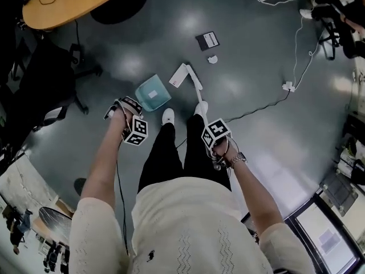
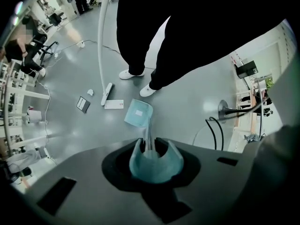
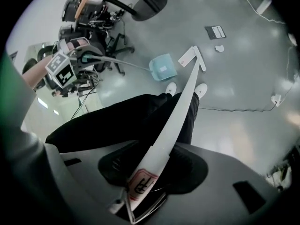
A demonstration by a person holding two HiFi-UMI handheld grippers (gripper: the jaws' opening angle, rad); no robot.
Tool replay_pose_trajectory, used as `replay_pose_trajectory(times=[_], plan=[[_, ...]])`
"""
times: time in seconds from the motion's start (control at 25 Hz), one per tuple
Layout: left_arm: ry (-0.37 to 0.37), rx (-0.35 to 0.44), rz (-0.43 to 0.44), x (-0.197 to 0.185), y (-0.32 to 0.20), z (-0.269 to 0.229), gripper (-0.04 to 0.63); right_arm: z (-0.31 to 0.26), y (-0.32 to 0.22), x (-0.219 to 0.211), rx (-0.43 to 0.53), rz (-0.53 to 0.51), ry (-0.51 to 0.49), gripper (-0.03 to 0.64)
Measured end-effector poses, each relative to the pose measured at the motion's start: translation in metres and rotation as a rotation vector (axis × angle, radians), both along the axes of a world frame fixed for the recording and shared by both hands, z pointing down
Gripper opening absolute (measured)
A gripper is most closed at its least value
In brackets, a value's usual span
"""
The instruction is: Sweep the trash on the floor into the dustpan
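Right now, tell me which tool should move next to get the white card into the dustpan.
Right. The right tool grips the broom, whose head sits beside the white card, on the side away from the dustpan. The left tool only holds the dustpan by its handle.

Teal dustpan [image 1: 153, 92], white broom [image 1: 195, 84], grey floor [image 1: 251, 44].

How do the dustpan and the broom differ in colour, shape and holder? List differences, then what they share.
The dustpan is teal, the broom white. The dustpan ends in a wide scoop, the broom in a narrow bar. The left gripper has its claw shut on the dustpan's handle, the right gripper on the broom's. Both have long handles reaching down near the person's shoes.
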State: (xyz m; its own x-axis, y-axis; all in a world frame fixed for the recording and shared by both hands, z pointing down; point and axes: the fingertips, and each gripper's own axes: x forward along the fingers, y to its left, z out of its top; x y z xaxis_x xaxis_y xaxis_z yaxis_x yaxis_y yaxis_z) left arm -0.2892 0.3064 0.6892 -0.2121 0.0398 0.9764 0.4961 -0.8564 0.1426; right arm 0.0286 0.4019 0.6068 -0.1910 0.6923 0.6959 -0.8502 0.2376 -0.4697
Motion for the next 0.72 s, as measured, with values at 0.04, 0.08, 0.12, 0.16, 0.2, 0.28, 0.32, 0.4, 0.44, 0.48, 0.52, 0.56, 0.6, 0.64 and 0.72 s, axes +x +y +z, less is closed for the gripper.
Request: replay_pose_trajectory(times=[0.04, 0.08, 0.12, 0.16, 0.2, 0.28, 0.32, 0.4, 0.44, 0.48, 0.52, 0.56, 0.6, 0.64, 0.72], plan=[[-0.001, 0.002, 0.0, -0.001, 0.0, 0.001, 0.092, 0.0, 0.0, 0.001, -0.005, -0.028, 0.0, 0.158], [-0.001, 0.004, -0.001, -0.002, 0.0, 0.001, 0.092, 0.0, 0.001, 0.001, -0.007, -0.048, 0.0, 0.158], [0.0, 0.007, -0.001, -0.004, 0.001, 0.002, 0.092, 0.0, 0.003, 0.002, -0.009, -0.065, 0.0, 0.158], [0.001, 0.011, -0.002, -0.005, 0.002, 0.003, 0.092, 0.0, 0.005, 0.002, -0.009, -0.083, 0.001, 0.158], [0.003, 0.015, -0.002, -0.006, 0.003, 0.003, 0.092, 0.0, 0.009, 0.002, -0.01, -0.102, 0.001, 0.158], [0.007, 0.021, 0.0, -0.009, 0.008, 0.005, 0.092, 0.0, 0.019, -0.001, -0.013, -0.14, -0.006, 0.158], [0.009, 0.023, 0.0, -0.01, 0.01, 0.006, 0.092, 0.0, 0.025, -0.004, -0.016, -0.161, -0.012, 0.158], [0.013, 0.03, -0.001, -0.015, 0.014, 0.008, 0.092, 0.0, 0.035, -0.011, -0.019, -0.208, -0.026, 0.158], [0.016, 0.035, -0.001, -0.018, 0.014, 0.009, 0.092, 0.0, 0.039, -0.014, -0.017, -0.235, -0.032, 0.158], [0.02, 0.041, -0.002, -0.021, 0.014, 0.01, 0.092, 0.0, 0.043, -0.018, -0.013, -0.264, -0.038, 0.158], [0.023, 0.046, -0.004, -0.023, 0.017, 0.01, 0.092, -0.002, 0.048, -0.021, -0.01, -0.293, -0.045, 0.158], [0.026, 0.047, -0.009, -0.026, 0.022, 0.011, 0.092, -0.003, 0.053, -0.024, -0.007, -0.321, -0.057, 0.158], [0.028, 0.048, -0.019, -0.028, 0.028, 0.012, 0.092, -0.005, 0.058, -0.027, -0.005, -0.347, -0.074, 0.158], [0.03, 0.048, -0.034, -0.03, 0.032, 0.012, 0.092, -0.007, 0.061, -0.031, 0.0, -0.372, -0.095, 0.158], [0.04, 0.05, -0.078, -0.028, 0.038, 0.012, 0.092, -0.01, 0.065, -0.035, 0.014, -0.421, -0.131, 0.158]])
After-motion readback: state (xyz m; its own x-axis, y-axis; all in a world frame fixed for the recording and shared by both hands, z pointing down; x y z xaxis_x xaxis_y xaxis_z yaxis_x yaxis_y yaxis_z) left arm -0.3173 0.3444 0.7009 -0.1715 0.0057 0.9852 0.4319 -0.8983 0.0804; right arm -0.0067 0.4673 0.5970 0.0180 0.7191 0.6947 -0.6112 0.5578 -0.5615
